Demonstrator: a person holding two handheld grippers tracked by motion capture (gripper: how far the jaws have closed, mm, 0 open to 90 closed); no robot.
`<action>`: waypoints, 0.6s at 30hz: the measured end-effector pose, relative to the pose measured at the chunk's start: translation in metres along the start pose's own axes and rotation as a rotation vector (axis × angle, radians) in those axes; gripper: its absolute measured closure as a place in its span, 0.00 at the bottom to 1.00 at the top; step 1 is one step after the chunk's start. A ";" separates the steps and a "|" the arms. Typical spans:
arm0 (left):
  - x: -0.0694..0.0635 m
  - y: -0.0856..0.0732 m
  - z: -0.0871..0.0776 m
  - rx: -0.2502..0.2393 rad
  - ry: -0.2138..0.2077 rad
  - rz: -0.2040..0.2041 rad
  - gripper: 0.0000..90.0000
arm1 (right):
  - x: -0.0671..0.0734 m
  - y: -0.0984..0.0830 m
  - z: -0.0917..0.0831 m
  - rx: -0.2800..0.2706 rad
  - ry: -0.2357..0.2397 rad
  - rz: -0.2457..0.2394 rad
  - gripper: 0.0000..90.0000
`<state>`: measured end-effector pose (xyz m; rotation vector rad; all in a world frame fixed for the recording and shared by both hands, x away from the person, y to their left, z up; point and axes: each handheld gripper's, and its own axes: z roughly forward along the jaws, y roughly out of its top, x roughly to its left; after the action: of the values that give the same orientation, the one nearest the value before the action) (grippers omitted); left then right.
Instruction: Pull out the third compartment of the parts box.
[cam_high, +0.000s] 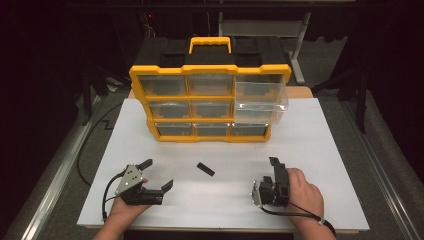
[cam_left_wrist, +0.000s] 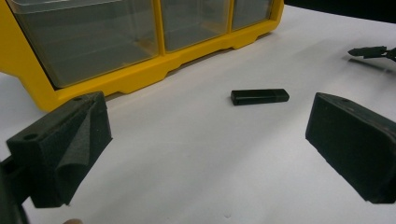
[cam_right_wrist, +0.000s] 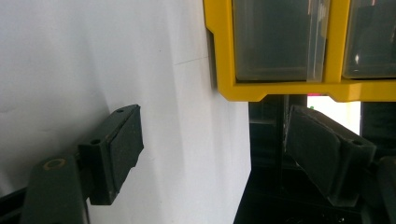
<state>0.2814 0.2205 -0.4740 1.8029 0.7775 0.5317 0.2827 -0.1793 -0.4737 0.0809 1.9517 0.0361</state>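
Observation:
A small black stick (cam_high: 205, 169), like a USB drive, lies flat on the white tabletop (cam_high: 320, 150) between my two grippers. My left gripper (cam_high: 157, 173) rests at the front left, held by a hand, with its jaws spread wide and empty. In the left gripper view the stick (cam_left_wrist: 259, 96) lies ahead of the open left gripper (cam_left_wrist: 205, 121), apart from both pads. My right gripper (cam_high: 276, 167) sits at the front right, rolled onto its side. In the right gripper view the right gripper (cam_right_wrist: 210, 135) is open with nothing between its pads.
A yellow and black drawer organizer (cam_high: 210, 100) with clear drawers stands at the back of the table. Its top right drawer (cam_high: 261, 97) is pulled out. The organizer's base (cam_left_wrist: 140, 74) is close ahead of the left gripper. Cables trail off the table's front and left edges.

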 end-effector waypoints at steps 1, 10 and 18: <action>0.000 0.000 0.000 0.000 0.000 0.000 0.02 | 0.000 0.000 0.000 0.004 0.005 0.003 0.20; 0.000 0.000 -0.001 -0.003 0.002 0.001 0.02 | -0.002 0.002 -0.003 0.001 -0.010 0.010 0.01; 0.001 0.000 0.000 -0.001 0.003 -0.004 0.02 | -0.004 0.002 -0.005 -0.006 -0.033 0.008 0.00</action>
<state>0.2821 0.2207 -0.4740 1.7999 0.7823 0.5324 0.2793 -0.1774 -0.4680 0.0851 1.9182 0.0453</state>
